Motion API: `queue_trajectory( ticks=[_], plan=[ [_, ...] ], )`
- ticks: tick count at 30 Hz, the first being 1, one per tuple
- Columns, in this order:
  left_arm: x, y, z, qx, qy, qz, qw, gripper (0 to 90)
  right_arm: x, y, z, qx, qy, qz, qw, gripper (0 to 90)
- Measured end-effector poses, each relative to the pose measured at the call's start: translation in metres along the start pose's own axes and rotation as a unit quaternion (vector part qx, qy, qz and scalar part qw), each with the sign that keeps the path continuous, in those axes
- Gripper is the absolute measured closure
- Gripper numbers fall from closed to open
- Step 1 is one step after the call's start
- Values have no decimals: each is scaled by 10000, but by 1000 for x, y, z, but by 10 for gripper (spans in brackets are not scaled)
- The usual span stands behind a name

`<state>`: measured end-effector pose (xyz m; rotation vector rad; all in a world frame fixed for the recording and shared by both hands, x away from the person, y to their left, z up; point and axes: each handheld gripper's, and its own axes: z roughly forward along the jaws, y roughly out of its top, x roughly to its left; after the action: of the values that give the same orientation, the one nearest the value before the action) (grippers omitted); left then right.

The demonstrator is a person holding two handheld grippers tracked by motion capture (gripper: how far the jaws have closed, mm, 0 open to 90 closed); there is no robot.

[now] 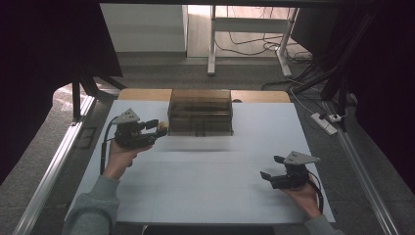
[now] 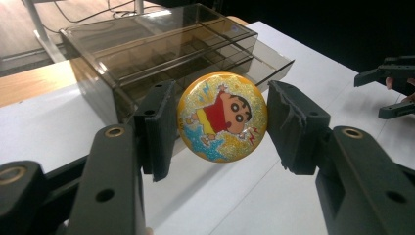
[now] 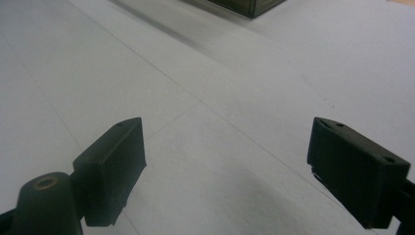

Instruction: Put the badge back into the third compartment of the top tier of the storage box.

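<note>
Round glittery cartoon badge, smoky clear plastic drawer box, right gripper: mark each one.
Round glittery cartoon badge (image 2: 222,116), left gripper view, printed face.
Smoky clear plastic drawer box (image 1: 200,105), high view, top panel.
Right gripper (image 1: 272,167), high view, between its open jaws.

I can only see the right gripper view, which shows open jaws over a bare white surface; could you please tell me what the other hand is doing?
Observer: The left gripper holds a round cartoon badge by its edges, clear of the white table.
Operator: Thank you. Where is it relative to the box?
Observer: In the high view it sits just left of the smoky transparent organizer box, at its front corner.
Operator: Is a drawer open?
Observer: The left gripper view shows one drawer pulled out toward the right gripper; its inside looks empty.
</note>
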<state>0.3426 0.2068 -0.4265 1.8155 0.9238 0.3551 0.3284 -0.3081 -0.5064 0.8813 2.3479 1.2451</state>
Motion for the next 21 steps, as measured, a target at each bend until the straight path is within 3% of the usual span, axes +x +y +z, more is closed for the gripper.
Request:
queue_trajectory(
  ticks=[8, 21],
  plan=[
    [-8, 8, 17, 53, -79, 166, 9998, 466, 0, 0, -2, -35, 1, 11, 10000, 141],
    [-12, 12, 23, -6, -217, 171, 9996, 466, 0, 0, -1, -4, 9, -31, 10000, 142]
  ],
)
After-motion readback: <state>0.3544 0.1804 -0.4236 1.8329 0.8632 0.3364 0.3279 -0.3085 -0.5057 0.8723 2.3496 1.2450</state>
